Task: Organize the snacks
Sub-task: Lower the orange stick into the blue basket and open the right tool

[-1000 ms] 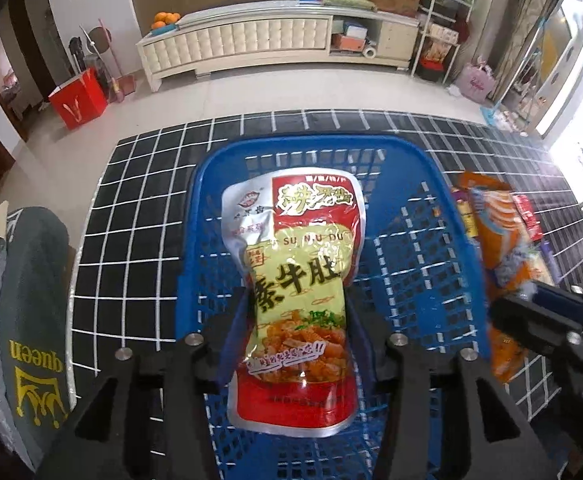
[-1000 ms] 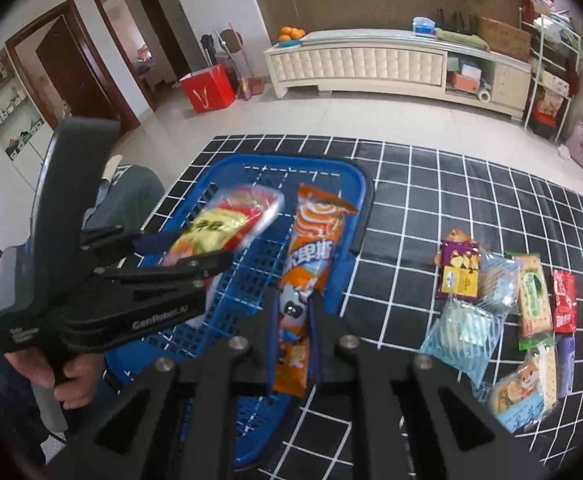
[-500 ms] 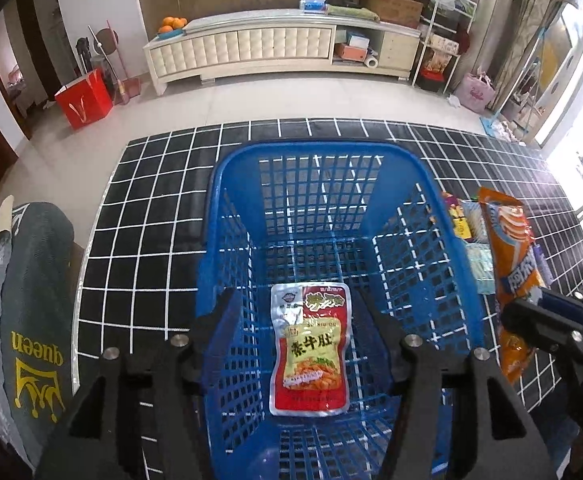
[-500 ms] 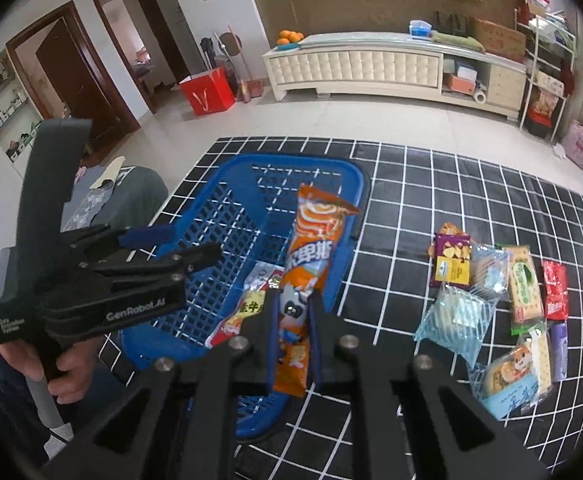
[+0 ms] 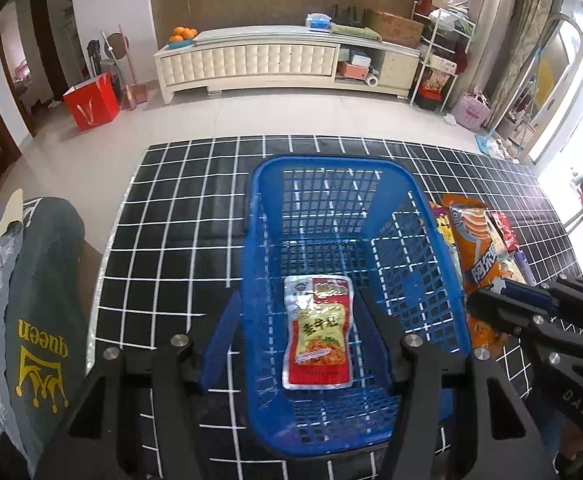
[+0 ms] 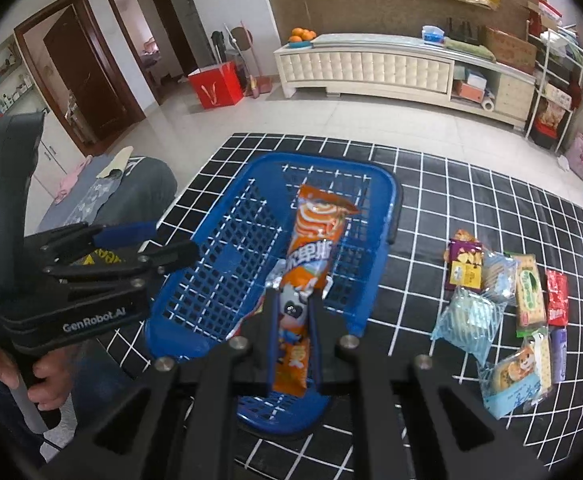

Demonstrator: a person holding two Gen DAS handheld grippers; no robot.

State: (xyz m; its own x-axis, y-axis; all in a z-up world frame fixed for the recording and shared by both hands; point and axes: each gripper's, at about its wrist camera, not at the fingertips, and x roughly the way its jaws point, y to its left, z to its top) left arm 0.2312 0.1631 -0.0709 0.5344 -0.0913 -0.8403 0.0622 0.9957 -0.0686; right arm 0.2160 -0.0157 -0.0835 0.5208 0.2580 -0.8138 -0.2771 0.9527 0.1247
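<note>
The left hand-held gripper (image 5: 297,354) now hangs wide and empty: its red-and-yellow pouch (image 5: 318,332) has dropped flat onto the blue basket (image 5: 251,240) floor, so one snack is stowed. At the basket's 3 o'clock rim, the right hand-held gripper (image 6: 293,316) pinches the orange packet (image 6: 311,256), probably next in. More snacks (image 6: 503,304) wait on the checked mat.

Cream cabinet (image 5: 287,62) beyond checkered black mat (image 5: 179,208).
</note>
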